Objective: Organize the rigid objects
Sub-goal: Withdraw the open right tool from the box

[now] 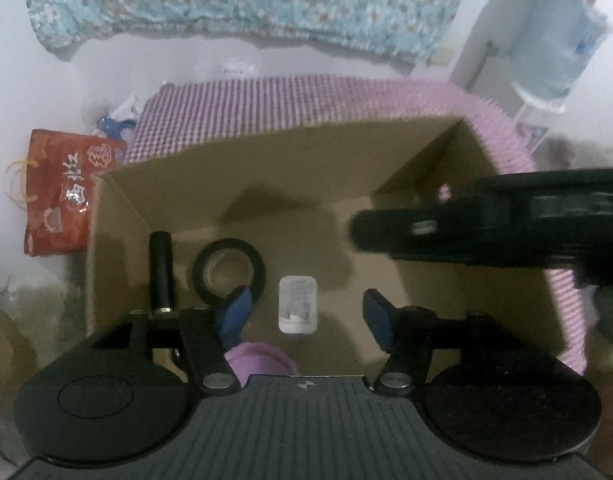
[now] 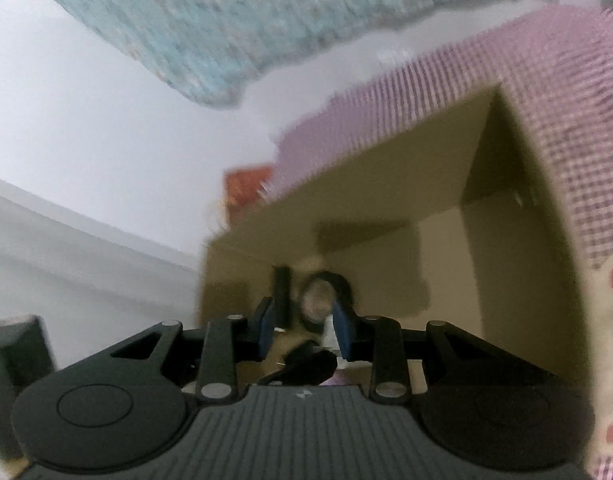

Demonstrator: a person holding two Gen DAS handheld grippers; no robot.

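Across the pink checked bed cover (image 1: 290, 108) sits an open cardboard box (image 1: 118, 216), by far the biggest thing in reach, its far wall running along the cover and its right wall rising against the cover's right-hand edge. Beyond it hangs a pale blue flowered cloth (image 1: 242, 4); a red printed bag (image 1: 62, 196) stands just outside the box's left wall.

On the box floor lie 3 things. A roll of black tape (image 1: 228, 270) lies flat near the left wall. Just left of it, a slim black cylinder (image 1: 161, 270) with a brass end lies lengthwise, its brass end toward the near edge. Right of the roll, near the middle of the floor and apart from both, lies a small clear blister pack (image 1: 298, 308).

The left gripper (image 1: 306, 314) hangs over the near edge of the box, pointing steeply down, its blue-padded fingers (image 1: 376, 320) spread wide with nothing pressed between them; the pack shows on the floor in the gap. The right gripper (image 2: 306, 330) reaches in over the right wall, seen as a black blurred body in the left wrist view. Its fingers (image 2: 344, 332) stand narrow, and the right wrist view is too smeared to tell whether they pinch anything.
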